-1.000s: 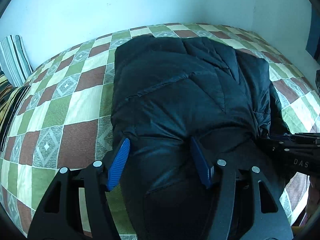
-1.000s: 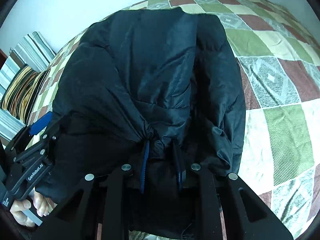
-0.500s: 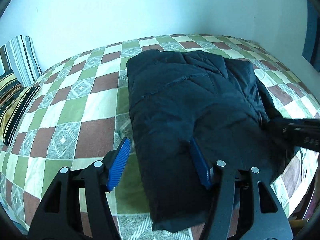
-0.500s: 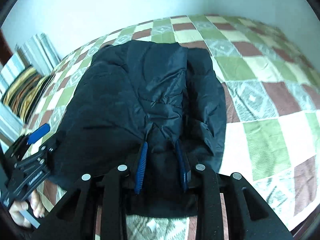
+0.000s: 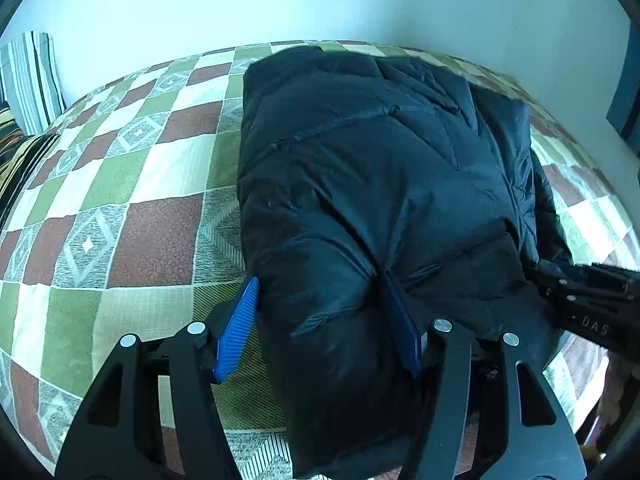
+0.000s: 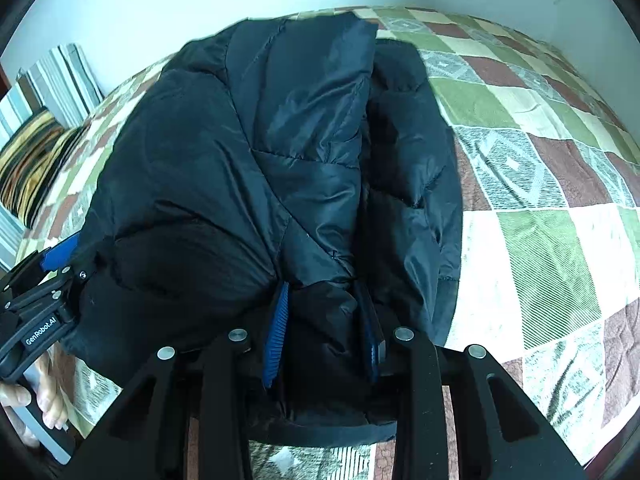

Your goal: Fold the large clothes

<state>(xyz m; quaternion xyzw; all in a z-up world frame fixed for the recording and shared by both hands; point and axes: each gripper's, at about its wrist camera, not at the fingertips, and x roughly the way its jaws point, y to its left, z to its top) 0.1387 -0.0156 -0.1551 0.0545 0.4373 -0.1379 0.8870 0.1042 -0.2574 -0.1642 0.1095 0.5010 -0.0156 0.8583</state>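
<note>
Jacket [image 5: 372, 184] on quilt [image 5: 156, 236], near hem bunched between both tongs. Left tongs [image 5: 320, 328] half-wide around hem, grip unclear; right tongs [image 6: 324, 332] narrow, pinching hem. Best to lift both evenly, carry forward, keep edges level.

A bed [image 5: 160, 236] with a checked cover carries a dark jacket [image 5: 380, 184]; striped pillows [image 6: 44, 136] sit at its left end.
</note>
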